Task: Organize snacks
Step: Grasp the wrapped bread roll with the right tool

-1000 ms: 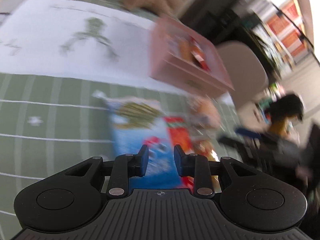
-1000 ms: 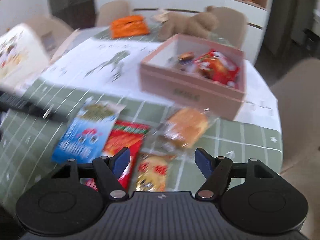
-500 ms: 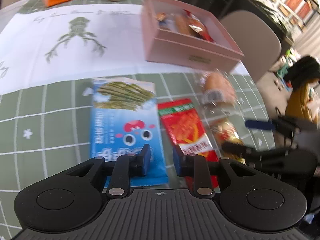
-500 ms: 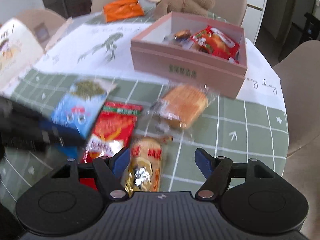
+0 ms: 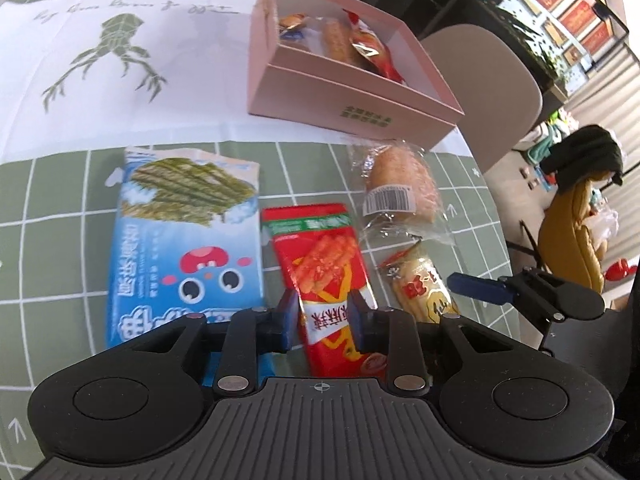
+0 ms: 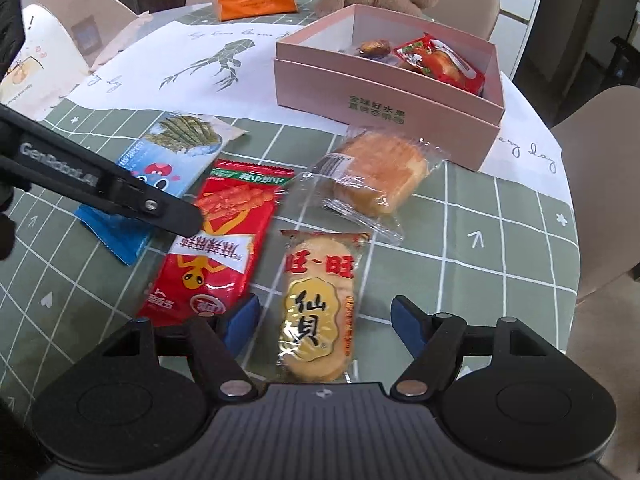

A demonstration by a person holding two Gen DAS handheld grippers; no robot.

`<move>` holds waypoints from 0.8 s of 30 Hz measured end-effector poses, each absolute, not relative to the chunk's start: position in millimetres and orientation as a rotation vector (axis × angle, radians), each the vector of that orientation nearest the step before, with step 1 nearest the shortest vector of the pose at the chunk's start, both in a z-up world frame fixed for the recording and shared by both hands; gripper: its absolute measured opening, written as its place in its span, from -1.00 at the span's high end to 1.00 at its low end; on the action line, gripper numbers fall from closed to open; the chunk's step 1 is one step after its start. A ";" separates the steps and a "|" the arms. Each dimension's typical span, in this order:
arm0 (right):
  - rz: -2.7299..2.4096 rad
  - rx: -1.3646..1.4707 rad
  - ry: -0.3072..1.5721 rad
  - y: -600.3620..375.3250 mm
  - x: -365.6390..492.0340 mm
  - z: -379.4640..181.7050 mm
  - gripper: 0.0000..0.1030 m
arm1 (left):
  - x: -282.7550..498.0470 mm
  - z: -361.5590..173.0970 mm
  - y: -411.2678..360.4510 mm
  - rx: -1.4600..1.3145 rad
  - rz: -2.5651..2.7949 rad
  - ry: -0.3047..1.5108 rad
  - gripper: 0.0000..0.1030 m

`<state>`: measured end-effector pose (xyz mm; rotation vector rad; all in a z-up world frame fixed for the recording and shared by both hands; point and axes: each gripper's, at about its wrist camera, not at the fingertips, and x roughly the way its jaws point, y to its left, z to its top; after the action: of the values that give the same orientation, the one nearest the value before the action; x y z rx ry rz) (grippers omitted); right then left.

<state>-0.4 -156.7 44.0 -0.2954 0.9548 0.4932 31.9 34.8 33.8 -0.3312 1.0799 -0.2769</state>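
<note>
A green checked surface [image 6: 500, 240] carries a pink box [image 6: 384, 108] toward its far edge, already holding a few snacks. Nearer lie a blue seaweed pack [image 5: 188, 240], red snack pack [image 5: 328, 280], bread [image 6: 376, 172] and rice cracker pack [image 6: 320, 304]. The left gripper [image 5: 323, 318] hovers over the red pack, jaws narrowly parted and holding nothing; the right gripper [image 6: 324, 324] has its jaws wide apart astride the cracker pack.

Your left hand-held gripper [image 5: 323, 318] hangs low, jaws narrowly parted, perhaps a little above the bench. Your right hand-held gripper [image 6: 325, 322] sits just beside it, jaws spread wide, gripping nothing.
</note>
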 end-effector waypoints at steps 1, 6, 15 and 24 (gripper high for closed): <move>0.495 -0.296 0.954 -155.0 -0.4 43.6 -0.49 | 33.1 33.3 33.8 -0.323 -0.282 1.082 0.37; 0.494 -0.268 0.955 -152.5 1.2 39.3 -0.71 | 37.7 34.1 28.9 -0.243 -0.272 1.082 0.33; 0.492 -0.250 0.924 -155.0 -5.1 30.2 -1.00 | 34.3 35.1 37.0 -0.164 -0.207 1.065 0.38; 0.533 -0.173 0.980 -160.4 17.9 57.3 -0.69 | 22.4 44.6 69.9 -0.271 -0.179 1.031 0.44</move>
<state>17.9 -160.4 57.3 -0.1733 0.9800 0.5329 22.4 69.9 44.6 -0.2714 1.0307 -0.1787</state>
